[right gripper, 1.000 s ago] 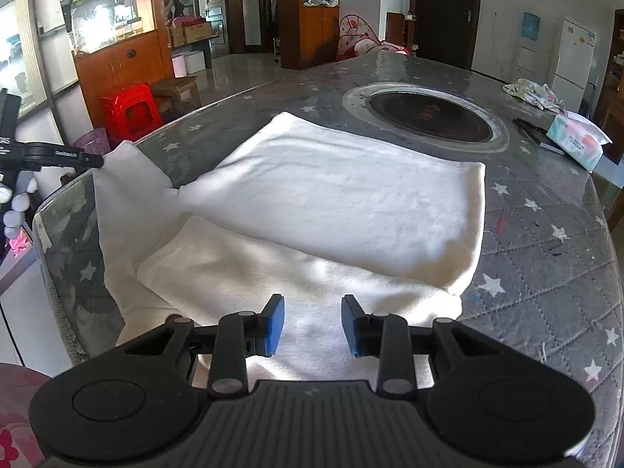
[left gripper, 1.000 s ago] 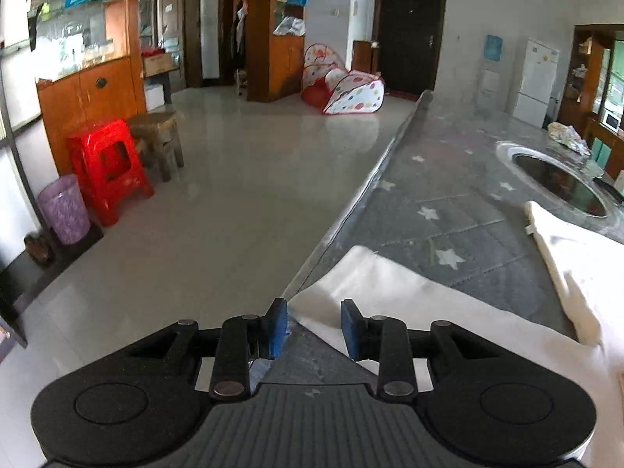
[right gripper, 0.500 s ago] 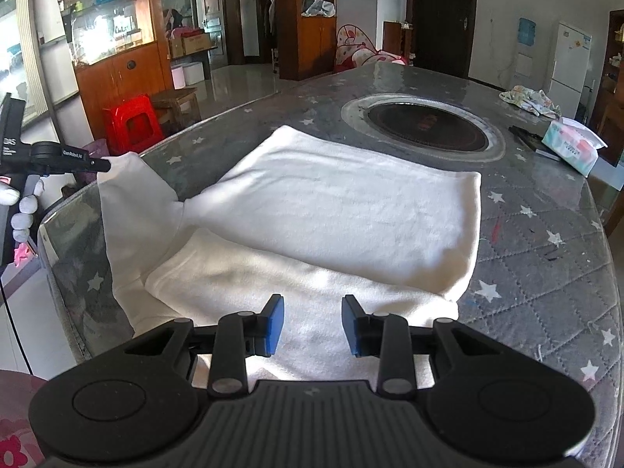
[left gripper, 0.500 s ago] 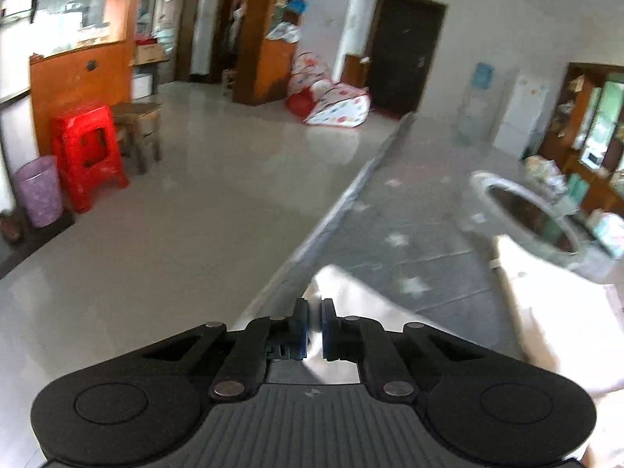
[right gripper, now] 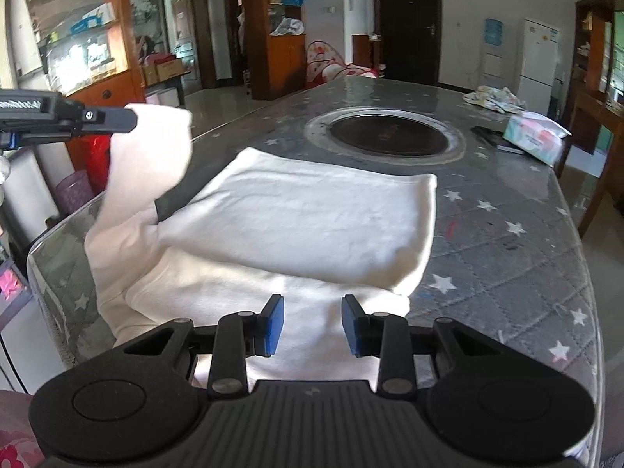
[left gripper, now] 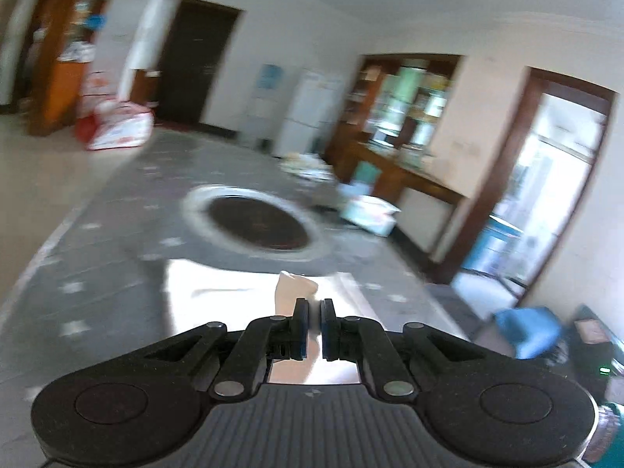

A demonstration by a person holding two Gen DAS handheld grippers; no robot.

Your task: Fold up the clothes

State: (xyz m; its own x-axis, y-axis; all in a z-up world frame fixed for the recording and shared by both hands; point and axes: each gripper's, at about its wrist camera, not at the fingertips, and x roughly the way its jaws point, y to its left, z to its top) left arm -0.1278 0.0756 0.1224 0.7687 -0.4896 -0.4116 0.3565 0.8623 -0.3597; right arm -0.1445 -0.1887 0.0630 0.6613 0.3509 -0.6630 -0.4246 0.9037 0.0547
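Cloth [right gripper: 304,214] now hangs pinched in the left tool [left gripper: 312,318], lifted off the worktop [right gripper: 507,210]: fold begun; right tool [right gripper: 312,325] half-open, empty.

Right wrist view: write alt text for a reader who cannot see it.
The left gripper lifts one end of a white garment off a grey star-patterned table, the rest lying folded flat. The right gripper, jaws open and empty, hovers over the garment's near edge. Beyond sit a round inset burner and a tissue pack.

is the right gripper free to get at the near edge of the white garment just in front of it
Probably yes: the right gripper is open and empty just above the white garment, nothing between. The left gripper holds a far corner aloft.
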